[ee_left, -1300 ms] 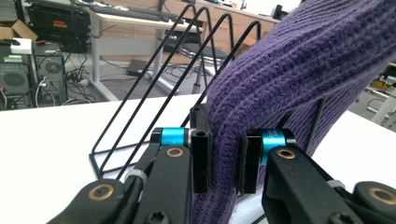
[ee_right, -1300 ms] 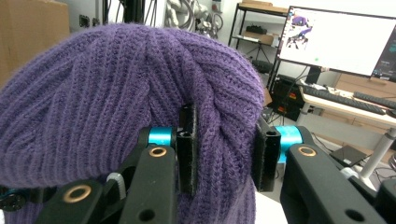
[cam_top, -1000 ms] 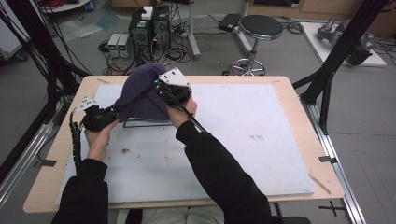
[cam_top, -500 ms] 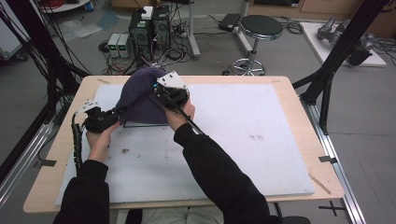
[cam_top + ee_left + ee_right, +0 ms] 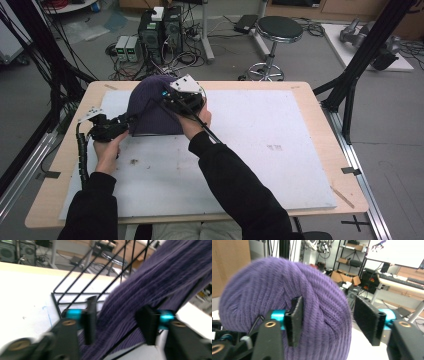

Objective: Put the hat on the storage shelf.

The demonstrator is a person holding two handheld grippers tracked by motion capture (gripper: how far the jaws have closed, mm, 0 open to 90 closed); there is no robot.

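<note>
I see the white-topped table (image 5: pixel 260 165) in a room with a black stool (image 5: pixel 279 29) and computer towers (image 5: pixel 161 25) behind it. At its far-left part a purple knit hat (image 5: pixel 150 107) drapes a black wire rack (image 5: pixel 75 287). My right gripper (image 5: pixel 186 95), jaws apart, straddles the hat's crown; my left gripper (image 5: pixel 112 127), jaws apart, brackets its lower edge.

the high view is looking forward and down from above the person's side, taking in the whole table (image 5: pixel 300 165) and the floor beyond. the left gripper view is sitting low and very close, facing the purple knit hat (image 5: pixel 155 287) on its wire rack (image 5: pixel 82 287). the right gripper view is facing that same hat (image 5: pixel 287 297) closely, toward background shelves.
</note>
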